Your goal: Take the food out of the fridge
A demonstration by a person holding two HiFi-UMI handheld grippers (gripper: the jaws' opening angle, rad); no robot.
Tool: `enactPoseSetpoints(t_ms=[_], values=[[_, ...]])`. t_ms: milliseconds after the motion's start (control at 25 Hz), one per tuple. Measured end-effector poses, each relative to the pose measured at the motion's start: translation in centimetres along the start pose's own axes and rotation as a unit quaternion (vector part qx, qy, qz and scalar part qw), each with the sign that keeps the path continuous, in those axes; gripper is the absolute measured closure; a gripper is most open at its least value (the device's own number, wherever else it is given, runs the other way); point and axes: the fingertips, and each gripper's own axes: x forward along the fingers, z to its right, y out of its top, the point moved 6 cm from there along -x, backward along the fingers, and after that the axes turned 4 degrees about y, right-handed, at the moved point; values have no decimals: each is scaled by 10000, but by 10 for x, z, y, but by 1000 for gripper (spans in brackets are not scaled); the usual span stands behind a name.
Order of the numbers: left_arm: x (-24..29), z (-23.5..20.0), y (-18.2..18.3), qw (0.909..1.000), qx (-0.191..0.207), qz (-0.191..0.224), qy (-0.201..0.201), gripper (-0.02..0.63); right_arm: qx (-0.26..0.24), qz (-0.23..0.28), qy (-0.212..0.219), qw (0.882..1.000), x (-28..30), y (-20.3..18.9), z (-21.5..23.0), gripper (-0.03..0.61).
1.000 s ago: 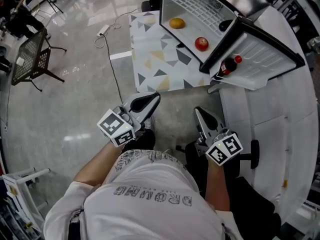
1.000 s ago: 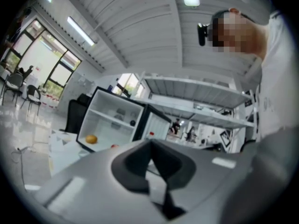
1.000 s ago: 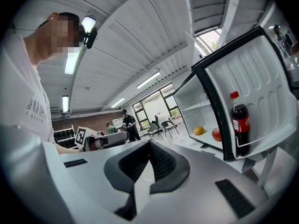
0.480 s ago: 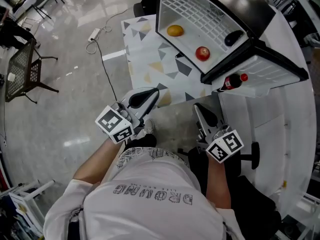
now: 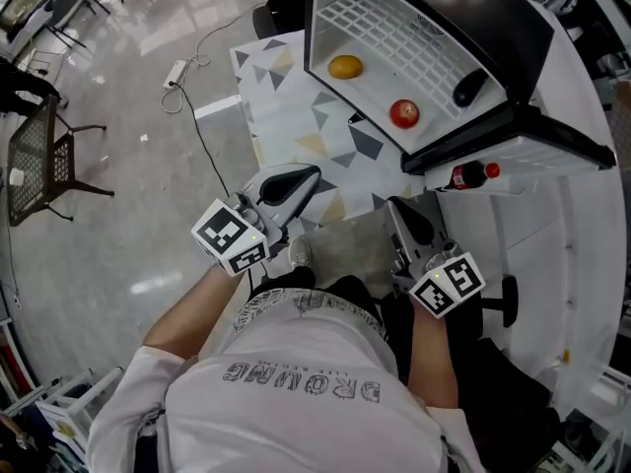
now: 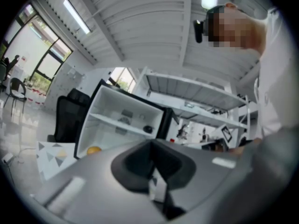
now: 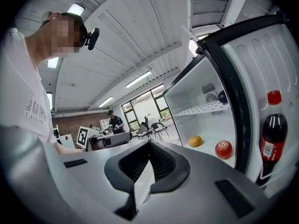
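Note:
The open fridge (image 5: 314, 28) stands ahead of me with its door (image 5: 513, 131) swung right. On its white floor lie an orange (image 5: 345, 67) and a red apple (image 5: 404, 114); a dark rounded thing (image 5: 466, 89) rests on the wire shelf. A cola bottle (image 5: 471, 176) with a red cap stands in the door rack. My left gripper (image 5: 308, 175) and right gripper (image 5: 392, 205) are held level, short of the fridge, both shut and empty. The right gripper view shows the orange (image 7: 195, 141), the apple (image 7: 224, 149) and the bottle (image 7: 272, 134) beyond the shut right gripper (image 7: 148, 164).
A patterned mat (image 5: 286, 106) lies on the floor before the fridge. A power strip with its cable (image 5: 175, 72) and a black mesh chair (image 5: 39, 156) are to the left. A white curved counter (image 5: 582, 264) runs along the right. People stand far off (image 7: 113, 121).
Both grippers have moved forward toward the fridge together with the person, staying shut. The fridge and the mat sit closer in the head view.

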Motion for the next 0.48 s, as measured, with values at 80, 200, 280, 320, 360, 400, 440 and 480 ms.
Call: enactPoseSetpoints(t_ms=[80,200,280,320,360,400,440,480], values=[[5,-8,1,10000,36,-22,-35,606,-8,10,-40,10000,6,2,3,583],[15,-19,1,10000,30,-59,-42,606,-22,37,-128,9999,12,5,9,583],[23,-24,-1,9999,50,-101,-56,606,-8,39,-172,9998,15,5,13,583],[27,-26,-2,9999,60,-122,-70,606,5,38,-193,9998,16,6,16,583],[31,-28,-4,9998,68,-139,-85,606,22,40,-213,9998,16,6,19,583],[35,-29,-6,9998,83,-155,-99,606,38,43,-230,9997,17,6,22,583],[40,-30,-8,9997,106,-169,-110,606,51,49,-244,9997,17,6,25,583],[45,-31,-9,9997,133,-184,-119,606,57,57,-255,9996,17,7,28,583]])
